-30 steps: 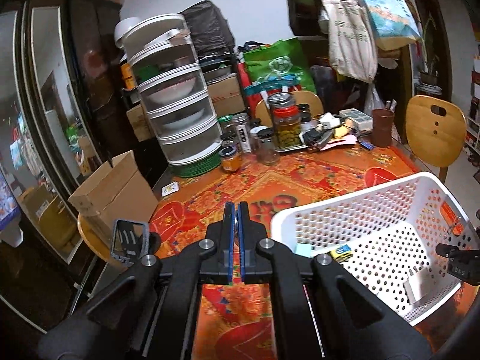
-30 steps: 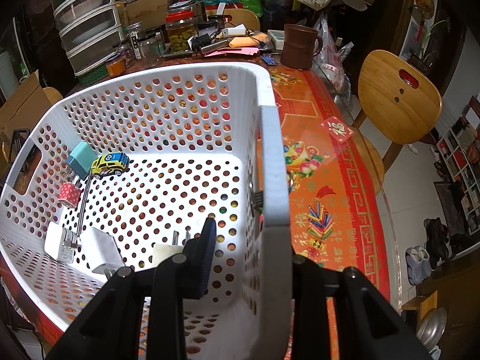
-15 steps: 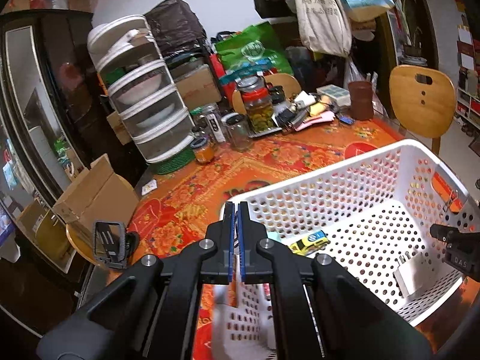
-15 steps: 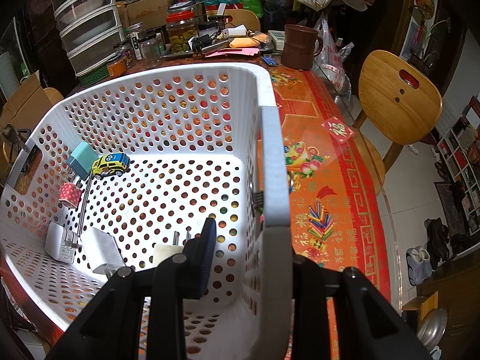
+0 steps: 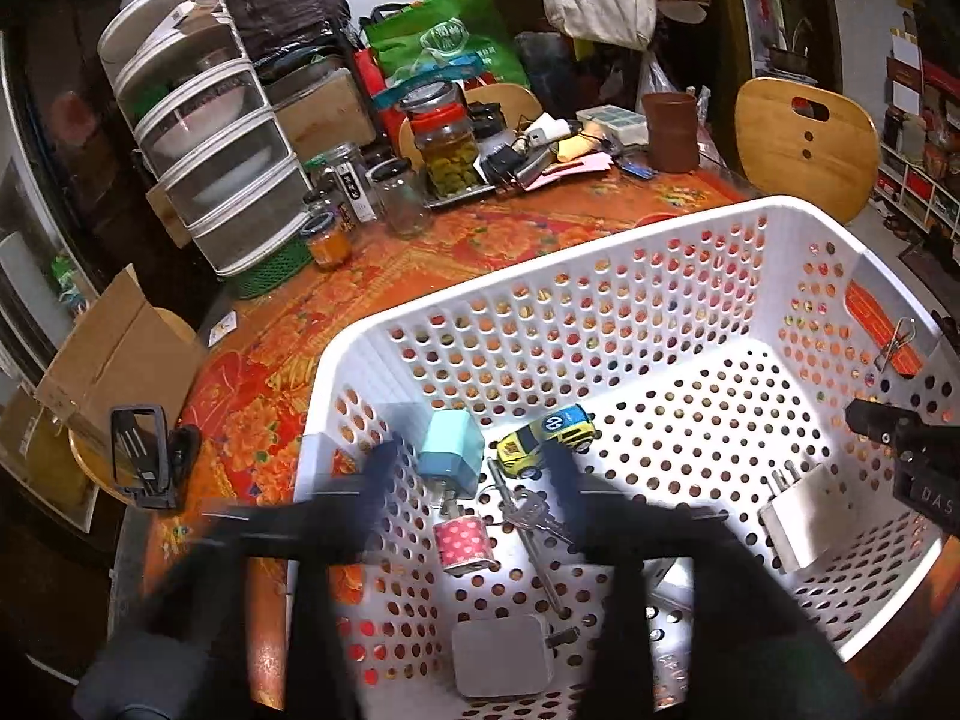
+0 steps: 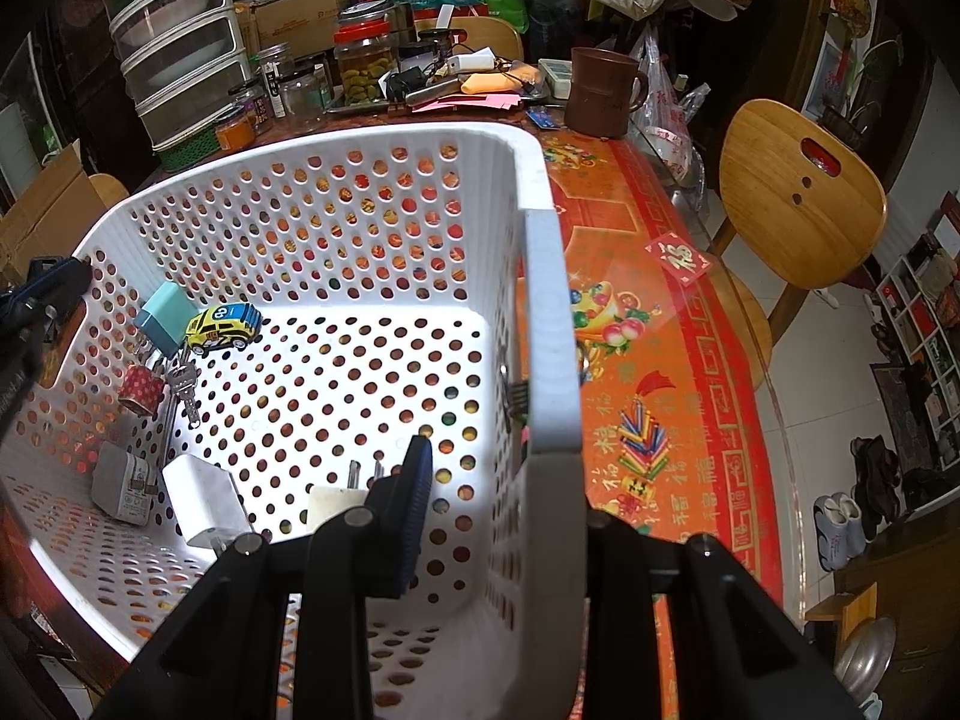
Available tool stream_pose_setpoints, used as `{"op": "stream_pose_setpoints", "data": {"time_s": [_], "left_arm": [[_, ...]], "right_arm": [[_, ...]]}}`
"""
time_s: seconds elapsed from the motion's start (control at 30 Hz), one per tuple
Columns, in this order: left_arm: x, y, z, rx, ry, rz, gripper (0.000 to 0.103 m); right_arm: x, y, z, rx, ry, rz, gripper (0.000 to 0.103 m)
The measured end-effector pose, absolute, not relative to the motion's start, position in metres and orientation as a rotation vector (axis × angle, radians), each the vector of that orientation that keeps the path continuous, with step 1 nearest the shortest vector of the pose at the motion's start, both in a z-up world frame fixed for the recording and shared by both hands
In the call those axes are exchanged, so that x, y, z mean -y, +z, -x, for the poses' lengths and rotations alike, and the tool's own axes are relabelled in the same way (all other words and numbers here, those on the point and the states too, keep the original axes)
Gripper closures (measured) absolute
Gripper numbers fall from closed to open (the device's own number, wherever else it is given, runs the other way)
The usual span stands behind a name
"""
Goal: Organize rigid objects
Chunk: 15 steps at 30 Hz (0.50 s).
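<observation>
A: Where are the little things?

B: In the white basket [image 5: 606, 252] on the tabletop [image 5: 456, 228]. The toy car [image 5: 546, 438], the blue box [image 5: 450, 450], the keys [image 5: 534, 516] and the red dotted thing [image 5: 462, 546] sit close together at 7 o'clock on the basket floor. 2 white plugs [image 6: 207, 495] lie nearer the front.

A: What is the left gripper [image 5: 474, 480] doing?

B: Its jaws have just been opening. They stand wide now, with nothing squeezed. It hangs over that little pile, I think to pick 1 thing up.

A: And the right gripper [image 6: 498, 480]?

B: Its jaws pinch the basket wall at 3 o'clock. I think that keeps the basket from sliding.
</observation>
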State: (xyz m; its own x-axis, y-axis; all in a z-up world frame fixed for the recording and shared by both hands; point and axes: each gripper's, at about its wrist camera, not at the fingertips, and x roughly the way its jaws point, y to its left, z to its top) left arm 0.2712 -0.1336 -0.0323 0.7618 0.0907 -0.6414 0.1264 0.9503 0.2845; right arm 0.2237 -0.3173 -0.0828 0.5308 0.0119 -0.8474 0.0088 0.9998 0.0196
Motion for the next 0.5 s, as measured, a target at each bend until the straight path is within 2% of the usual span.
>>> {"op": "stream_pose_setpoints", "data": {"time_s": [0.03, 0.27, 0.33, 0.37, 0.4, 0.5], "left_arm": [[0.133, -0.031, -0.269, -0.684, -0.008, -0.329, 0.001], [0.127, -0.025, -0.251, -0.629, -0.044, -0.348, 0.001], [0.123, -0.021, -0.245, -0.615, -0.058, -0.333, 0.000], [0.119, -0.019, -0.241, -0.609, -0.070, -0.319, 0.001], [0.116, -0.018, -0.238, -0.605, -0.077, -0.308, 0.001], [0.106, -0.011, -0.224, -0.585, -0.097, -0.274, 0.001]], "right_arm": [[0.318, -0.083, -0.224, -1.011, 0.002, -0.022, 0.074], [0.318, -0.083, -0.225, -1.015, 0.000, -0.024, 0.073], [0.318, -0.083, -0.225, -1.012, -0.001, -0.026, 0.058], [0.319, -0.083, -0.225, -1.007, -0.009, -0.023, 0.040], [0.319, -0.083, -0.224, -1.002, -0.021, -0.017, 0.029], [0.320, -0.078, -0.219, -0.986, -0.031, -0.030, 0.023]]}}
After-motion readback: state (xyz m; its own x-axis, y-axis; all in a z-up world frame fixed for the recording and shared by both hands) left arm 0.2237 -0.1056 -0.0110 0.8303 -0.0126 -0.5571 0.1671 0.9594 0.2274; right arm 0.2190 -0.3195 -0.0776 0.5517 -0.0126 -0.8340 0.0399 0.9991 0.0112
